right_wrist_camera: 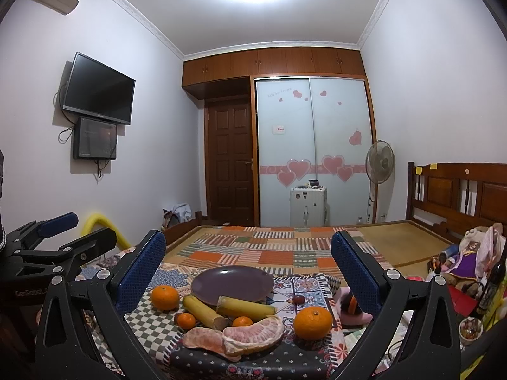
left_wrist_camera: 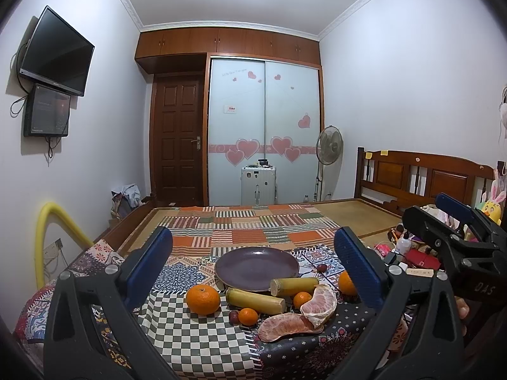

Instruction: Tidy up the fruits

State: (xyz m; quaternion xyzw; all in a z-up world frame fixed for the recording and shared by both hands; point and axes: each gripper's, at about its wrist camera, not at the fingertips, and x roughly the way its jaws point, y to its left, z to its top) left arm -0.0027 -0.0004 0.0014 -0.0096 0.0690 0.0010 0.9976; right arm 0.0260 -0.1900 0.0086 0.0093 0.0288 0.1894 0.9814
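Note:
An empty purple plate [left_wrist_camera: 256,266] [right_wrist_camera: 232,285] sits on a patchwork-covered table. In front of it lie two yellow sugarcane pieces [left_wrist_camera: 255,300] [right_wrist_camera: 245,308], a big orange at the left [left_wrist_camera: 202,299] [right_wrist_camera: 164,297], another big orange at the right [left_wrist_camera: 347,283] [right_wrist_camera: 313,322], two small tangerines [left_wrist_camera: 248,316] [right_wrist_camera: 186,320], two peeled pomelo segments [left_wrist_camera: 290,326] [right_wrist_camera: 253,335] and dark grapes [left_wrist_camera: 234,316] [right_wrist_camera: 298,299]. My left gripper [left_wrist_camera: 253,285] is open and empty, above the near edge. My right gripper [right_wrist_camera: 247,285] is open and empty, beside it on the right [left_wrist_camera: 456,231].
A bed with a striped patchwork mat [left_wrist_camera: 253,224] lies behind the table. Toys, bottles and clutter [right_wrist_camera: 469,262] crowd the right side. A yellow foam tube [left_wrist_camera: 47,231] arches at the left. A fan [left_wrist_camera: 329,148] and white suitcase [left_wrist_camera: 258,185] stand by the wardrobe.

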